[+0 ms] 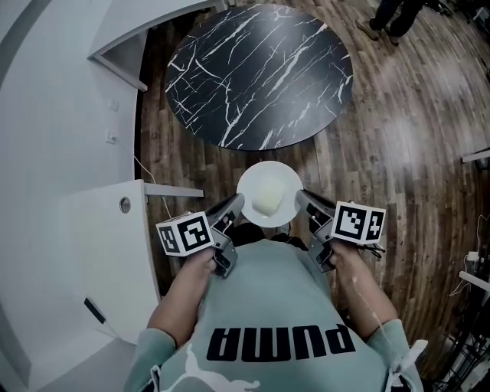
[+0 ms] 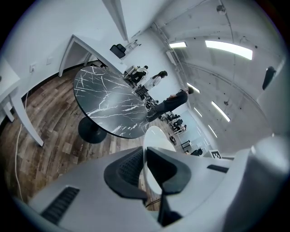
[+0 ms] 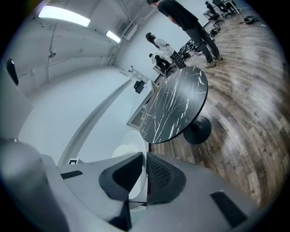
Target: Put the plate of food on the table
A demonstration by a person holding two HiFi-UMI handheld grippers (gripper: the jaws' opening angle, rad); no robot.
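Marble table (image 1: 260,73) on plank floor (image 1: 413,153), white walls (image 1: 53,92).

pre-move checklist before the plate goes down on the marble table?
1. Left gripper grip: ok. In the left gripper view its jaws are shut on the plate rim.
2. Right gripper grip: ok. Its jaws are shut on the opposite rim.
3. Food seated: ok. It sits near the plate's middle, away from the edge.
4. Landing spot on the table: ok. Nothing shows on the top.
5. Plate over the table: not ok. It hangs over the floor, short of the near edge.
6. Path free of people: ok. The person stands beyond the table's far side.
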